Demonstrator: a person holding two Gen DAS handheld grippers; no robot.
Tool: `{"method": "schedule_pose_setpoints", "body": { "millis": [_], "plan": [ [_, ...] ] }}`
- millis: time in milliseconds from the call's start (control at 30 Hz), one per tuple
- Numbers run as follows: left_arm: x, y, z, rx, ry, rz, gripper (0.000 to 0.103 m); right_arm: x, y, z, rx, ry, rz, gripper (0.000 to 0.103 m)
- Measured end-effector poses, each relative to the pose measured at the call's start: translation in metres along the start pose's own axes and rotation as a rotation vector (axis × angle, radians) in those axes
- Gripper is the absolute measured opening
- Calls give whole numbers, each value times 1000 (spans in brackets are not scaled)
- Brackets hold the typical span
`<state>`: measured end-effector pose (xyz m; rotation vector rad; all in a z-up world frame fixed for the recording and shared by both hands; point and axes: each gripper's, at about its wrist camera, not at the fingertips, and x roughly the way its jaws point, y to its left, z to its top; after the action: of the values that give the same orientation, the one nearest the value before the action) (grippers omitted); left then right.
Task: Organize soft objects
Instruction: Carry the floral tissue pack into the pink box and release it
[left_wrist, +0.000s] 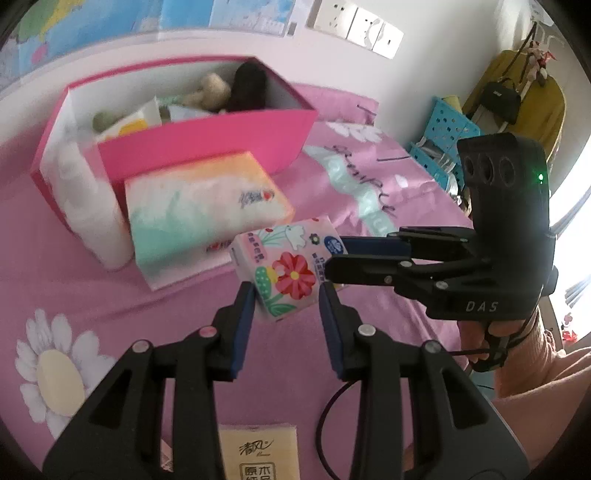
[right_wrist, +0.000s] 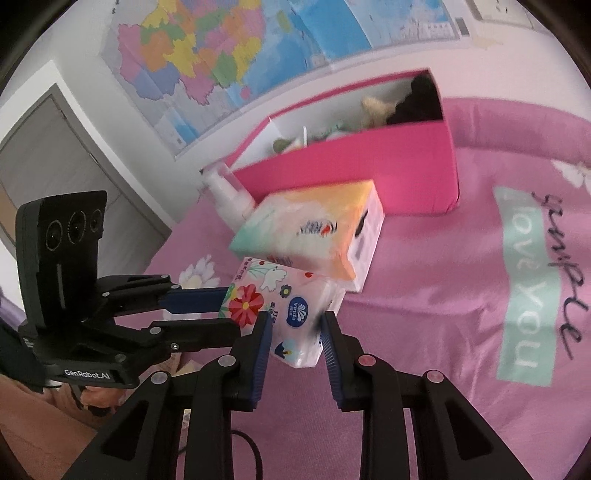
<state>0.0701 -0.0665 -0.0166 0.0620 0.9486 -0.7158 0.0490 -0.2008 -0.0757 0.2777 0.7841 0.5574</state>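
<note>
Sprawling pink bedsheet (right_wrist: 424, 332), and on it the pink box (left_wrist: 207, 147) with plush toys inside, the big tissue pack (right_wrist: 310, 229) leaning against it. Both grippers clamp the floral tissue pack (left_wrist: 284, 266): left gripper (left_wrist: 286, 295), right gripper (right_wrist: 293, 325).
</note>
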Motion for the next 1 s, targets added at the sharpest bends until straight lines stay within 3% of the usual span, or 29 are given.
{"method": "schedule_pose_setpoints", "body": {
  "millis": [1000],
  "plan": [
    [-4,-7,89,53,-134,66,38,-31,-15,67,-54,-171,-66,27]
  ]
}}
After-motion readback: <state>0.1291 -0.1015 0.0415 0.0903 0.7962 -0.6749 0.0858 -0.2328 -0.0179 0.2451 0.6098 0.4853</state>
